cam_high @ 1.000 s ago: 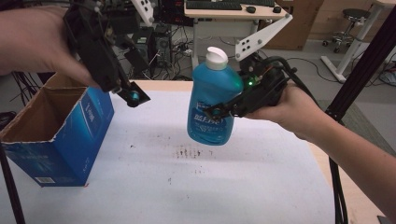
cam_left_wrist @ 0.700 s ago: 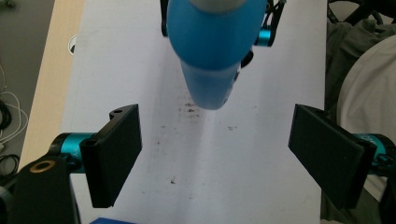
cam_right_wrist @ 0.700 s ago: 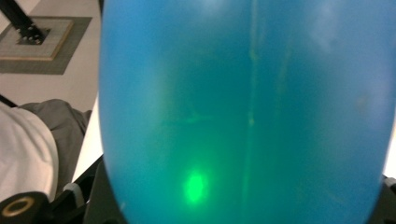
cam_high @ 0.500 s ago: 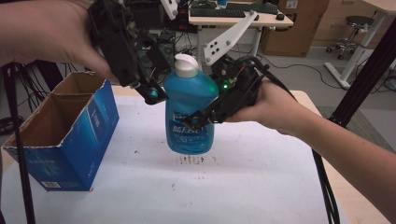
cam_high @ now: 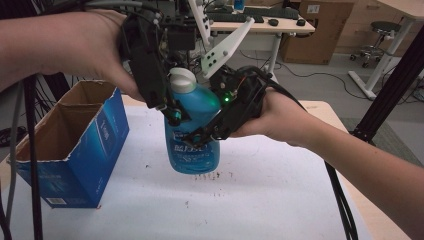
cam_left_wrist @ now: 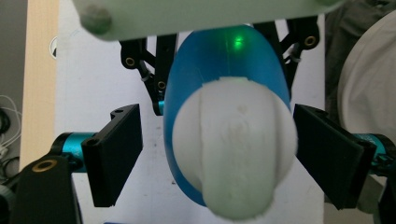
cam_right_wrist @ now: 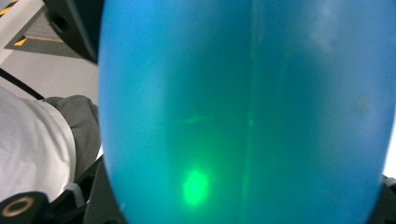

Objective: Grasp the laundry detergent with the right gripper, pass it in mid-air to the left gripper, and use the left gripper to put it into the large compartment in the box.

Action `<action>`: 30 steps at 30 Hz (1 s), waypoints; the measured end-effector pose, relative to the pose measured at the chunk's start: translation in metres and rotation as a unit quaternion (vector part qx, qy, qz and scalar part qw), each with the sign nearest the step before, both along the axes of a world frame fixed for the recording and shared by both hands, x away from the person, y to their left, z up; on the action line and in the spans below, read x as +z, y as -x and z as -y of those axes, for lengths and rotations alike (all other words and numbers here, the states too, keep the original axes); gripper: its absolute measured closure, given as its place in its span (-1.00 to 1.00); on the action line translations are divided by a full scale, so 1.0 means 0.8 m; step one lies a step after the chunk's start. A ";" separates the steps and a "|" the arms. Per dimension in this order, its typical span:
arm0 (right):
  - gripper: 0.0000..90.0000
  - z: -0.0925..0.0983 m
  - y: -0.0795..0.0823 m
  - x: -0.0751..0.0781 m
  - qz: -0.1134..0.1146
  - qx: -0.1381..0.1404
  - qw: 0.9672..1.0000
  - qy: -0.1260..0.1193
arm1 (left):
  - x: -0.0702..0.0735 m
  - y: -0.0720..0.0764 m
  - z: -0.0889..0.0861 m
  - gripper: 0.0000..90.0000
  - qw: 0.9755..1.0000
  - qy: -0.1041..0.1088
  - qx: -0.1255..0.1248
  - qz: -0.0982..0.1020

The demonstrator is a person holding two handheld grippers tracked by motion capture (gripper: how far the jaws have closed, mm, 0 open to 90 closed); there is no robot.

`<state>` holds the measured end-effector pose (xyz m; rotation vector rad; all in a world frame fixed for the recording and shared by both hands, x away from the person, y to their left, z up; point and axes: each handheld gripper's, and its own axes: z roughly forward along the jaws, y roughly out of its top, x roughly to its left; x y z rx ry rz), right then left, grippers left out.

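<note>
High view: blue bottle point(cam_high: 192, 132) up off the white table point(cam_high: 260, 200), squeezed tight by the right gripper point(cam_high: 200, 136) for lifting. Left gripper point(cam_left_wrist: 217, 154) open around the white cap point(cam_left_wrist: 236, 154) (not pinching yet), ready for twisting.

A white-topped table point(cam_high: 280, 200) carries an open blue cardboard box point(cam_high: 75, 145) at its left.

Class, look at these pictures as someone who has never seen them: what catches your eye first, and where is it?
First, the blue bottle with its white cap, held above the middle of the white table in the right claw, shut on its body. The left claw is open, one jaw on each side of the cap. An open blue cardboard box stands at the table's left.
</note>
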<state>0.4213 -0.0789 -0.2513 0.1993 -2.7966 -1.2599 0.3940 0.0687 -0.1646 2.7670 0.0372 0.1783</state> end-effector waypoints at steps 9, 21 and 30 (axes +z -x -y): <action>0.00 -0.003 0.000 0.002 -0.001 0.002 1.000 0.000 | -0.002 0.002 0.002 -0.55 1.000 -0.008 0.002 0.002; 0.00 0.000 0.000 0.005 -0.009 0.001 1.000 -0.001 | -0.002 0.003 0.006 -0.34 1.000 -0.017 0.000 0.003; 0.00 0.000 -0.002 0.004 -0.006 -0.001 1.000 -0.001 | -0.004 0.003 0.008 -0.27 1.000 -0.023 -0.001 -0.003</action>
